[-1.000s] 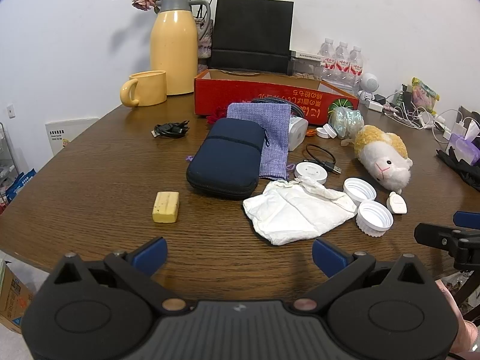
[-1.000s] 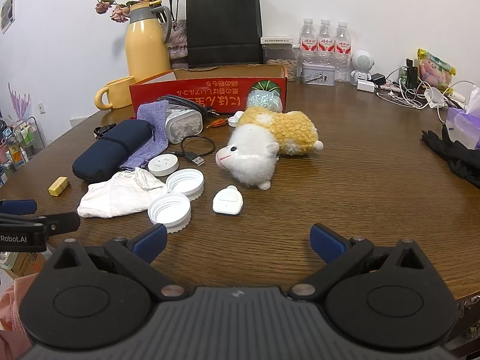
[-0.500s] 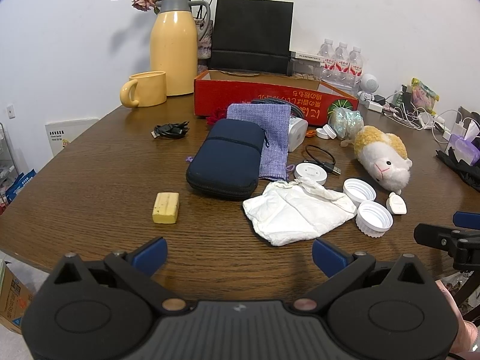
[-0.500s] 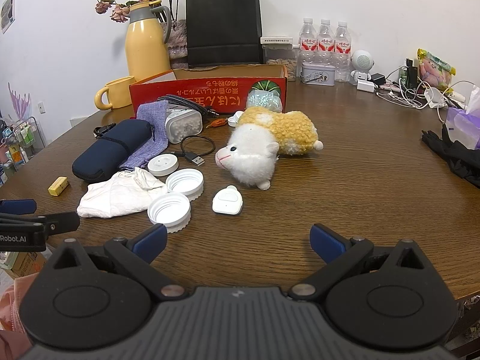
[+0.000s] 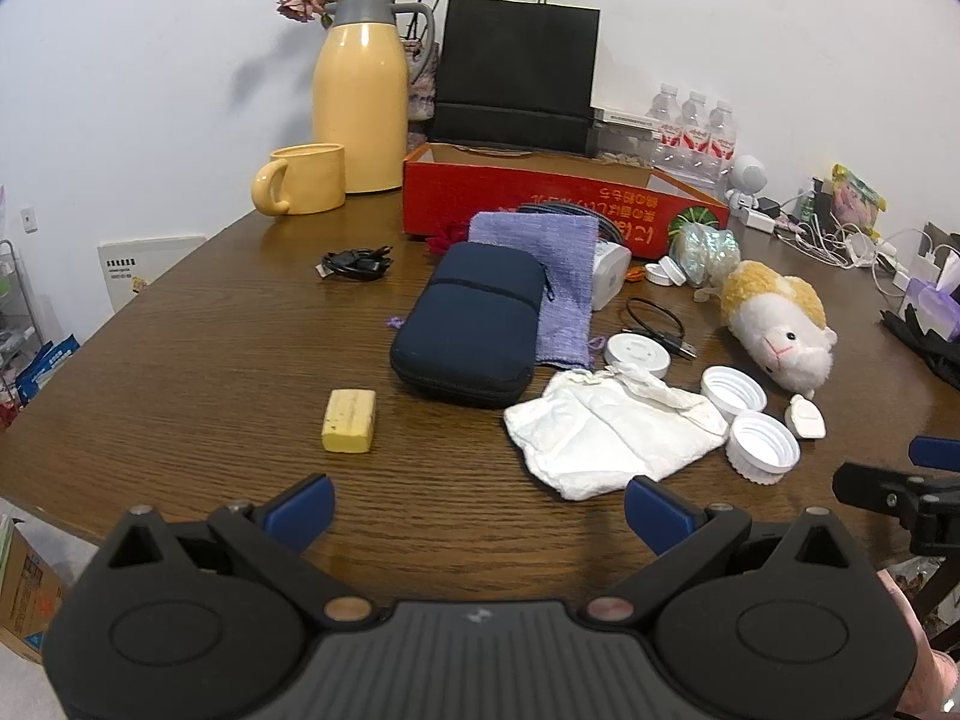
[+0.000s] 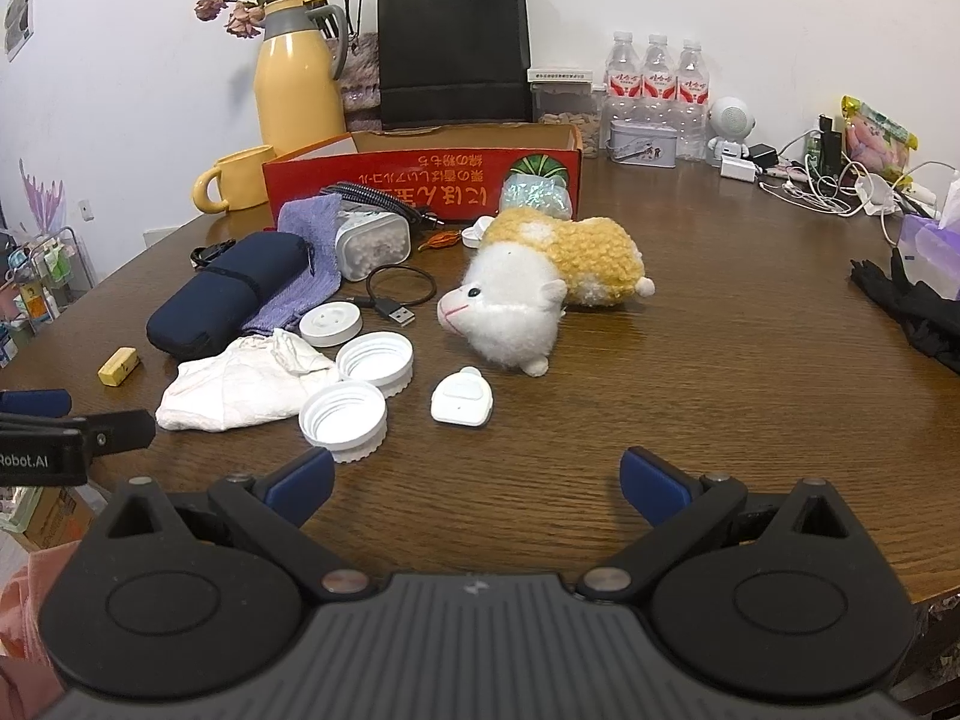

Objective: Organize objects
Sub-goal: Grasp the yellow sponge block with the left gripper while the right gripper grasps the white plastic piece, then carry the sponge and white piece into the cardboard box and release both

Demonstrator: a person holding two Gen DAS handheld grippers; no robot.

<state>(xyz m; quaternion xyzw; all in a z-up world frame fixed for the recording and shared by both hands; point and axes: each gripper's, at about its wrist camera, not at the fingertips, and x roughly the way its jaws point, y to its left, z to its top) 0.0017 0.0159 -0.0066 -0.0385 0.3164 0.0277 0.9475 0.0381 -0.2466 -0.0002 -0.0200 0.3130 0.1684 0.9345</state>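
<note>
My left claw (image 5: 477,501) and right claw (image 6: 474,480) both gape wide, holding nothing, low over the near edge of the surface (image 6: 720,396). The white cloth (image 5: 606,435) lies just ahead of my left; two white caps (image 6: 360,396) lie left of my right.

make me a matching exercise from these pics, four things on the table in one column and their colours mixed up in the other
Things:
1. zip case
2. drawstring pouch
3. open box
4. mug

Colours:
A. red
B. yellow
C. navy blue
D. lilac purple

Pairs: 1-C, 2-D, 3-A, 4-B
</note>
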